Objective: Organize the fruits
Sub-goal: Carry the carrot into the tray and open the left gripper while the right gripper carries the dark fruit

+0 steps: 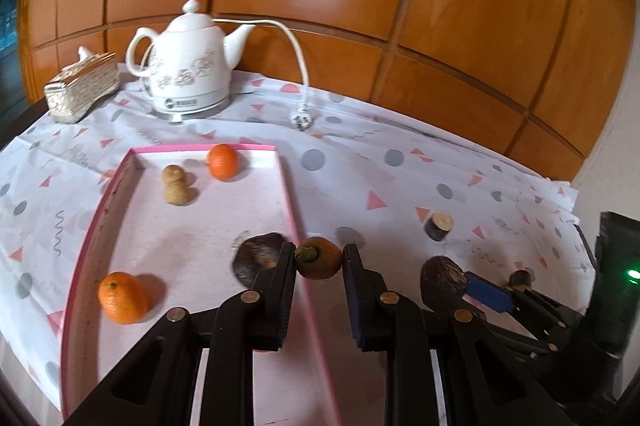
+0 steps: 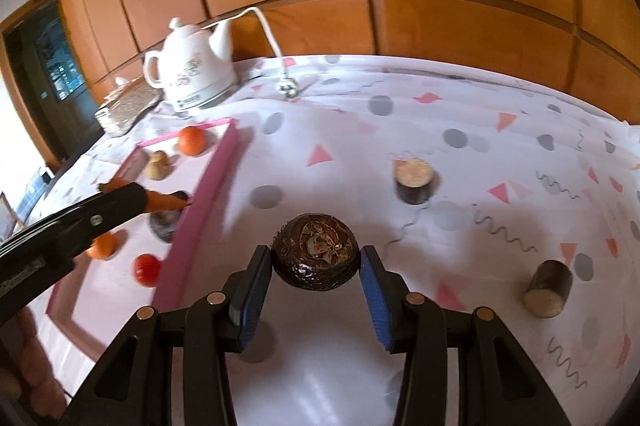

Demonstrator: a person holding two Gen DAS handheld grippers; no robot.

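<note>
In the pink-rimmed white tray (image 1: pixel 290 210) lie several fruits; left gripper (image 1: pixel 319 258) fingers clamp an orange carrot (image 1: pixel 319 258), right gripper (image 2: pixel 316 258) fingers seemingly clamp a dark carved round fruit (image 2: pixel 316 252); two brown stubs (image 2: pixel 414 180) remain on the bench.

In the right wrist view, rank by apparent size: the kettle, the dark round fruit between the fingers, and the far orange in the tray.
1. Kettle
2. Dark round fruit, close behind; nearness to the camera enlarges it
3. Far orange, clearly smallest

Carrot (image 1: pixel 319 258) held over pink tray (image 1: pixel 289 194) rim; dark carved fruit (image 2: pixel 316 252) gripped above cloth.

Two close wrist views; shared tray (image 1: pixel 296 218)
</note>
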